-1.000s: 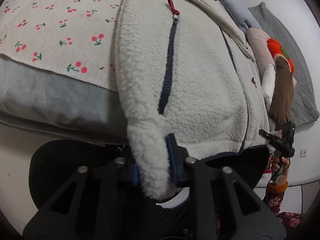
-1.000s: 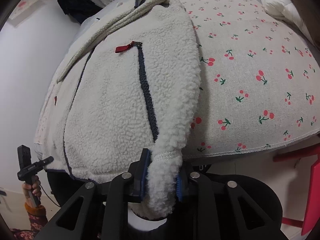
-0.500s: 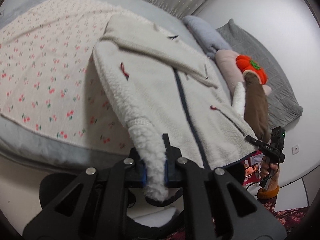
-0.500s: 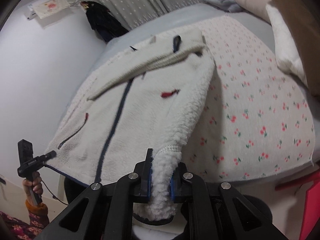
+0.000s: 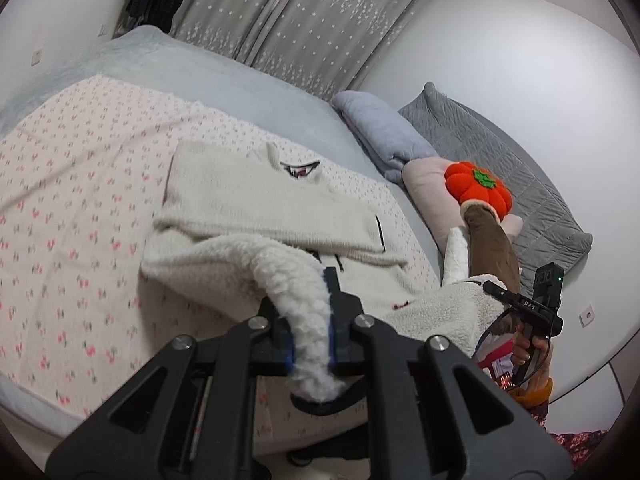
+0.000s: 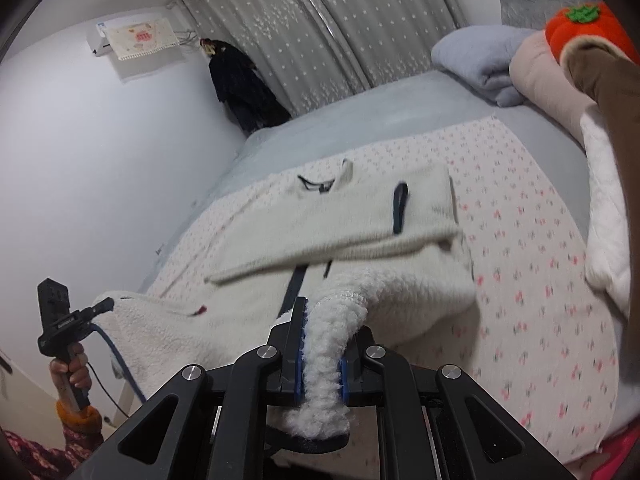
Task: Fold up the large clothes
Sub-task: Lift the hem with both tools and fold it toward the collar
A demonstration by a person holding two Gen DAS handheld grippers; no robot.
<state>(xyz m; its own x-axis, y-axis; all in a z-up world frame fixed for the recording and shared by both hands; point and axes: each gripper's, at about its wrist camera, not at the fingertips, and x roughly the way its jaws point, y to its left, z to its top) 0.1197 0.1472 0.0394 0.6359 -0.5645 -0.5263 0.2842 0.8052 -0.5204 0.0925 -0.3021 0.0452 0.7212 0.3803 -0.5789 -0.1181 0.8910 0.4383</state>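
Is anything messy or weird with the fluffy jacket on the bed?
Nothing is torn or spilled. The fleece jacket lies half folded on the cherry-print sheet, bottom corners lifted by the left gripper and right gripper.

**Bed and the items resting on it**

The bed [image 5: 248,80] carries a pale grey cover, and over its near part lies a white sheet [image 5: 72,184] printed with small red cherries. A cream fleece jacket [image 5: 256,200] lies on this sheet, its upper part flat and one sleeve folded across the chest. Towards the head end rest a folded pale blue blanket [image 5: 380,132], a pink cushion [image 5: 428,184] just beside it, and a quilted grey pillow [image 5: 500,168] behind both. An orange pumpkin plush [image 5: 478,188] sits on the pink cushion.
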